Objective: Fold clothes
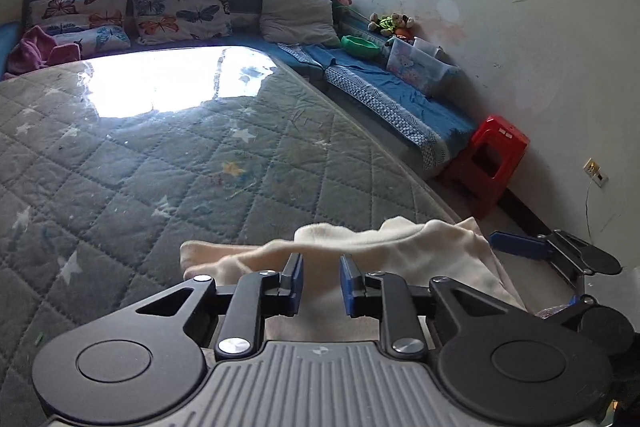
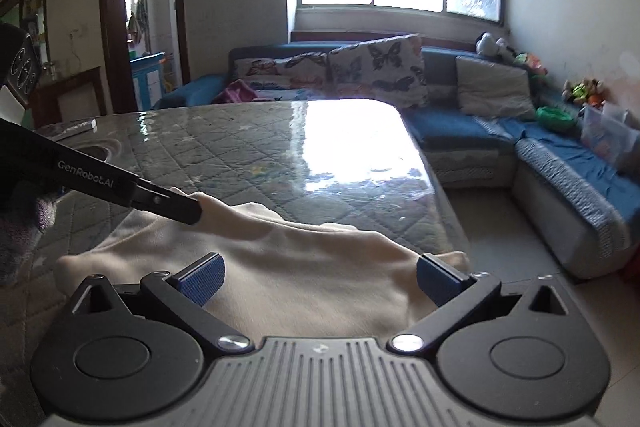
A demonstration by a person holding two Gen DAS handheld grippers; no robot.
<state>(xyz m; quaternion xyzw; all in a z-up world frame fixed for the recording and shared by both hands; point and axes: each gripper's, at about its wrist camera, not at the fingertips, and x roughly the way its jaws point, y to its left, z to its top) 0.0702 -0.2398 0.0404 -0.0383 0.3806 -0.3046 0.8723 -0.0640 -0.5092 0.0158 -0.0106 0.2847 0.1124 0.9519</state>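
Note:
A cream garment (image 1: pixel 400 247) lies bunched on the near corner of the quilted, star-patterned table (image 1: pixel 160 167), partly draped over its right edge. My left gripper (image 1: pixel 320 267) has its blue pads (image 1: pixel 295 283) drawn close, with a fold of the garment between them. The right wrist view shows the left gripper (image 2: pixel 196 213) from the side, holding the garment's (image 2: pixel 304 267) far left edge raised. My right gripper (image 2: pixel 320 267) hangs wide open just above the garment with nothing in it. The right gripper (image 1: pixel 532 269) also appears beyond the table's right edge.
A blue corner sofa (image 2: pixel 560 163) with butterfly cushions (image 1: pixel 180 3) wraps the table's far and right sides. On it sit a clear box (image 1: pixel 420 67), a green bowl (image 1: pixel 360 46) and plush toys. A red stool (image 1: pixel 488 163) stands by the wall. A doorway (image 2: pixel 148 15) is at far left.

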